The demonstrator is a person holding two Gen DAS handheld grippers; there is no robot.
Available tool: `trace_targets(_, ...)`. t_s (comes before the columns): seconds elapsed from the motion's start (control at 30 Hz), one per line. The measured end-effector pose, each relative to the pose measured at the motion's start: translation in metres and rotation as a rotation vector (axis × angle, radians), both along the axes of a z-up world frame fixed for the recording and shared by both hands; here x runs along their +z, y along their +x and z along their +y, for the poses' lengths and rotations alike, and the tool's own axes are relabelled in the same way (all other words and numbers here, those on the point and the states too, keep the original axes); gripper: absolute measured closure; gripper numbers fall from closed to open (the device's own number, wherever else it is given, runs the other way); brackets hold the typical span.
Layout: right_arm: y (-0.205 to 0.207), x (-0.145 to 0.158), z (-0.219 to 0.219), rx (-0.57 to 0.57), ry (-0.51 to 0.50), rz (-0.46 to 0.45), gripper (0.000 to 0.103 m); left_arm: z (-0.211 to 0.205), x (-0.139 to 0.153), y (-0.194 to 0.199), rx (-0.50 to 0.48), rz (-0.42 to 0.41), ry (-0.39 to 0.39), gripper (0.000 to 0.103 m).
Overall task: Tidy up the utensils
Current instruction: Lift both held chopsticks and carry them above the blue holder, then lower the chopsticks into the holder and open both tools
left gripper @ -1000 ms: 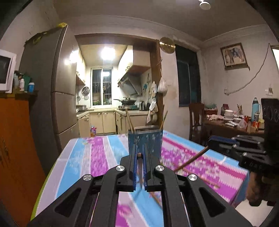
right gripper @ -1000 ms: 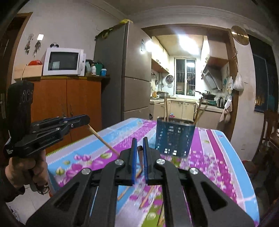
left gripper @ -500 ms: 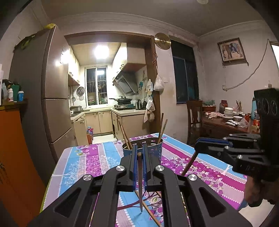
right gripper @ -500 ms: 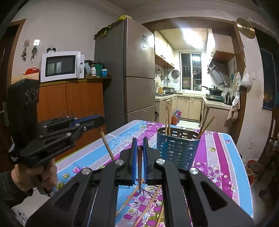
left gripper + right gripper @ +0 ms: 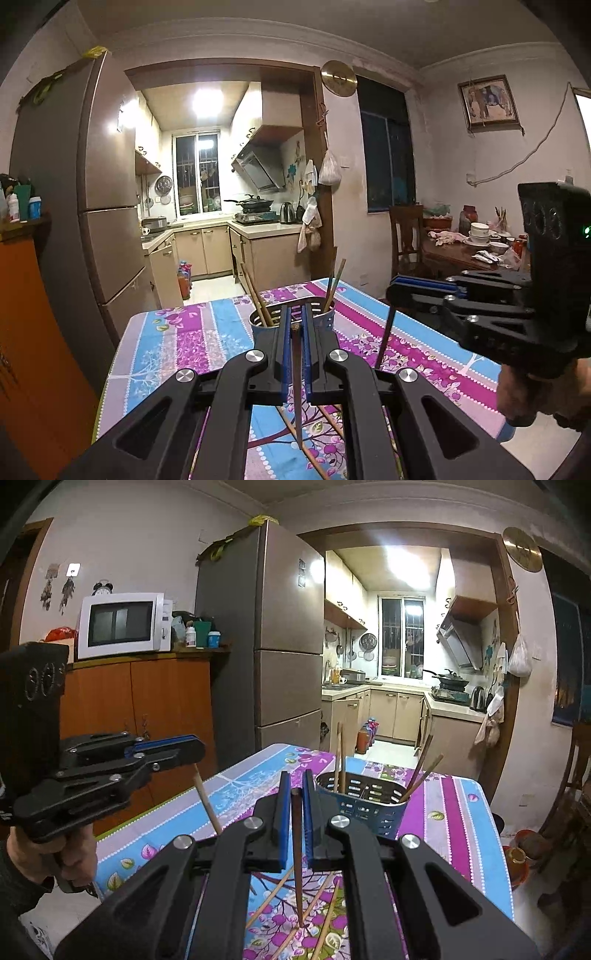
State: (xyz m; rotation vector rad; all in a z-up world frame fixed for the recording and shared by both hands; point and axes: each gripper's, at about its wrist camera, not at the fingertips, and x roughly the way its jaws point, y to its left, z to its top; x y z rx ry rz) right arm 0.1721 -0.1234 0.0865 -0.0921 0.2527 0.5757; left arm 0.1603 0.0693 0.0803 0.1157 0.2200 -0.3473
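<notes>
1. Left wrist view: left hand-held gripper (image 5: pixel 294 328) clamping one dark wooden chopstick (image 5: pixel 296 384) between blue pads, stick hanging near-vertical, tip pointing down toward the table (image 5: pixel 177 343).
2. Sitting just ahead of those fingertips: perforated utensil holder (image 5: pixel 328 319), rounded, slotted walls, already carrying several chopsticks leaning against its rim.
3. Hovering off to the right of this gripper: right hand-held gripper (image 5: pixel 406 291), gripping a second dark chopstick (image 5: pixel 384 338), tip down.
4. Lying below the gripper on the glossy floral tablecloth: loose pale chopsticks (image 5: pixel 314 454), thin, round, tapered.
5. Right wrist view: right hand-held gripper (image 5: pixel 294 797) pinching its dark chopstick (image 5: pixel 297 856) upright; holder (image 5: pixel 369 805) just ahead and slightly right, blue-grey, rows of slots, four or so sticks standing inside.
6. Showing at left: left hand-held gripper (image 5: pixel 188 749), its stick (image 5: pixel 207 801) looking pale from this side, slanting downward.
7. Resting beneath: more bamboo-coloured chopsticks (image 5: pixel 321 912), crossing one another.
8. Judging progress: partly done; some sticks stored, two in hand awaiting dropping in, several on the table remaining.
</notes>
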Motion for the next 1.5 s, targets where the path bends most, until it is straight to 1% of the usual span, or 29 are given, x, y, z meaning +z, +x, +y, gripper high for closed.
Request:
trace_targets(0.2,0.011,0.019,-0.008,-0.014,0.018,-0.023,0.098,-0.009,0.026,0.007,-0.007,-0.005,-0.002,0.096)
trace_targets(0.37,0.025,0.053,-0.022,-0.034,0.051,-0.051,0.098,-0.015,0.059,0.021,-0.015,-0.024,-0.016,0.096)
trace_targets(0.47,0.039,0.075,-0.029,-0.047,0.066,-0.06,0.098,-0.016,0.082,0.034,-0.018,-0.035,-0.037,0.096)
trace_targets(0.6,0.056,0.098,-0.032,-0.06,0.065,-0.077,0.098,-0.024,0.108,0.052,-0.005,-0.056,-0.037,0.096)
trace_targets(0.77,0.079,0.131,-0.032,-0.073,0.053,-0.119,0.098,-0.031,0.133,0.076,0.007,-0.08,-0.048,0.096)
trace_targets(0.87,0.096,0.143,-0.031,-0.081,0.046,-0.13,0.098,-0.036,0.142,0.092,0.018,-0.093,-0.051,0.096)
trace_targets(1.0,0.12,0.146,-0.031,-0.093,0.043,-0.12,0.098,-0.042,0.148,0.119,0.024,-0.093,-0.058,0.096)
trace_targets(1.1,0.14,0.139,-0.033,-0.09,0.055,-0.094,0.098,-0.045,0.143,0.138,0.027,-0.084,-0.061,0.096)
trace_targets(1.3,0.161,0.116,-0.033,-0.094,0.046,-0.053,0.098,-0.046,0.123,0.172,0.023,-0.047,-0.079,0.096)
trace_targets(1.4,0.17,0.107,-0.036,-0.099,0.049,-0.034,0.098,-0.047,0.11,0.187,0.023,-0.023,-0.079,0.096)
trace_targets(1.43,0.174,0.102,-0.037,-0.099,0.052,-0.022,0.098,-0.047,0.112,0.195,0.024,-0.017,-0.077,0.096)
trace_targets(1.5,0.179,0.098,-0.036,-0.1,0.052,-0.01,0.098,-0.047,0.104,0.203,0.022,-0.006,-0.076,0.096)
